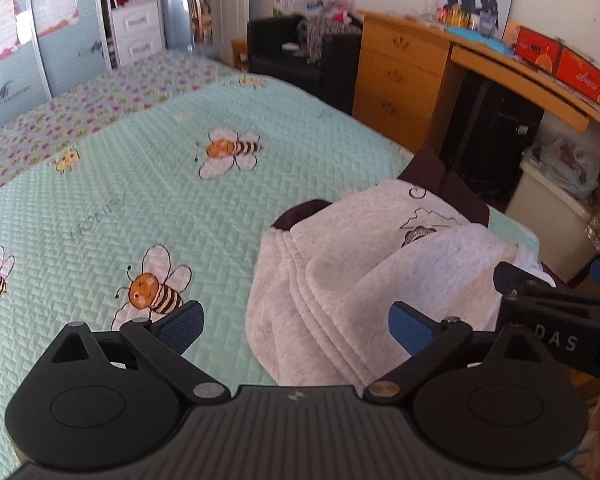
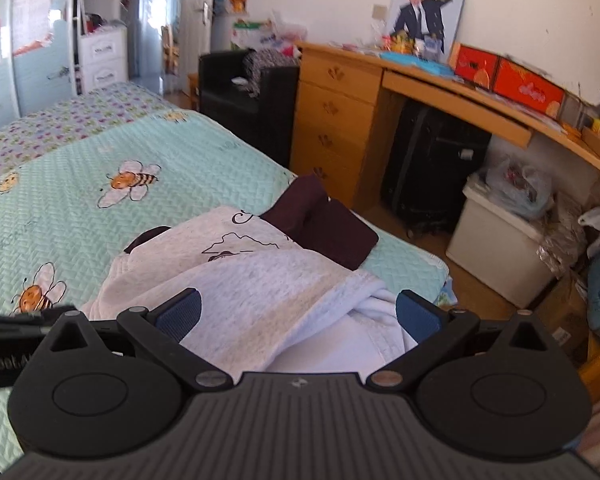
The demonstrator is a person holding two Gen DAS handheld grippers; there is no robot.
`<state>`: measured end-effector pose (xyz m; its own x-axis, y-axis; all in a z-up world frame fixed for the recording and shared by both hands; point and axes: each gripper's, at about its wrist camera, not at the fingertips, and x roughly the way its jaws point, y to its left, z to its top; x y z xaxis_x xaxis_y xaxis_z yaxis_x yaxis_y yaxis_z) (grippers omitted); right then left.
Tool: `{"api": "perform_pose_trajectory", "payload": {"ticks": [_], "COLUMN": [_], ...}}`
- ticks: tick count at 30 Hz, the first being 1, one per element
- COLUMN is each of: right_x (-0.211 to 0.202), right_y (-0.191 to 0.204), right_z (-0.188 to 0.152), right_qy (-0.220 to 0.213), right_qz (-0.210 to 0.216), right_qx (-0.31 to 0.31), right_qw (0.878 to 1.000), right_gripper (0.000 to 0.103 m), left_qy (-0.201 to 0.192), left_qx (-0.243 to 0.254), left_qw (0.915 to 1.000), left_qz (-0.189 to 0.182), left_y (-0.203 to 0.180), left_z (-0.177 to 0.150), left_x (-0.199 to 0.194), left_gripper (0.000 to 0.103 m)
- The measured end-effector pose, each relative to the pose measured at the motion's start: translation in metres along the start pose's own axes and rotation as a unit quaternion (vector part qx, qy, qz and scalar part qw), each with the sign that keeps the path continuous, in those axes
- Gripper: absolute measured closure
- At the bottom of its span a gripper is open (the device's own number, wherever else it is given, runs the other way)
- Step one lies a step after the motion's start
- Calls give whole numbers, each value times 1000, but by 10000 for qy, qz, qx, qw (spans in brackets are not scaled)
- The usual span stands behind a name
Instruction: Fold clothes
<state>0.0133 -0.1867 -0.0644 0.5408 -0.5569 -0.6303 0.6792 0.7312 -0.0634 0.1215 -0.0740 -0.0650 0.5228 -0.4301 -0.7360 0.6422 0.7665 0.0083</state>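
A light grey sweatshirt [image 1: 340, 272] with dark maroon sleeves and a printed chest logo lies bunched near the right corner of the bed; it also shows in the right wrist view [image 2: 252, 280]. Its maroon sleeve [image 2: 324, 228] sticks out at the far side. My left gripper [image 1: 296, 328] is open, its jaws wide apart over the garment's near ribbed hem. My right gripper [image 2: 298, 316] is open over the folded-over grey and white part, holding nothing. The right gripper's body shows at the right edge of the left wrist view [image 1: 556, 312].
The bed has a mint quilted cover [image 1: 140, 200] with bee prints. Beyond the bed's right edge stand a wooden desk with drawers [image 1: 404, 76], a black armchair [image 1: 296, 56], a white bin with a plastic bag [image 2: 508, 240] and a black case under the desk [image 2: 432, 168].
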Motion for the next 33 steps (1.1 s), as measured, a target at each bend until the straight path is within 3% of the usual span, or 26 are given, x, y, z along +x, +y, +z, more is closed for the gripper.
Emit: {"api": "perform_pose_trajectory", "payload": {"ticks": [6, 10, 14, 19, 25, 33], "right_x": [-2, -14, -27, -33, -5, 9], "right_y": [15, 17, -1, -20, -41, -46], "right_z": [-3, -17, -26, -34, -45, -43], "right_qy": [75, 100, 81, 94, 310, 419], "right_qz": [297, 660, 931, 894, 783, 912], "right_qx": [-214, -349, -97, -226, -346, -71], "right_qw": [9993, 9972, 9956, 9957, 9958, 9949], "right_gripper": [1, 1, 1, 1, 1, 1], "left_qy": [-471, -506, -442, -393, -223, -210], "left_qx": [-355, -681, -455, -143, 272, 21], "left_qw": [9981, 9961, 9977, 9986, 9985, 9993], "left_qz": [177, 219, 243, 315, 426, 296], "left_y": [11, 7, -15, -37, -61, -54], "left_z": [-10, -24, -30, -37, -35, -28], "left_x": [-17, -35, -46, -41, -16, -12], "left_gripper": [2, 2, 2, 1, 2, 2]}}
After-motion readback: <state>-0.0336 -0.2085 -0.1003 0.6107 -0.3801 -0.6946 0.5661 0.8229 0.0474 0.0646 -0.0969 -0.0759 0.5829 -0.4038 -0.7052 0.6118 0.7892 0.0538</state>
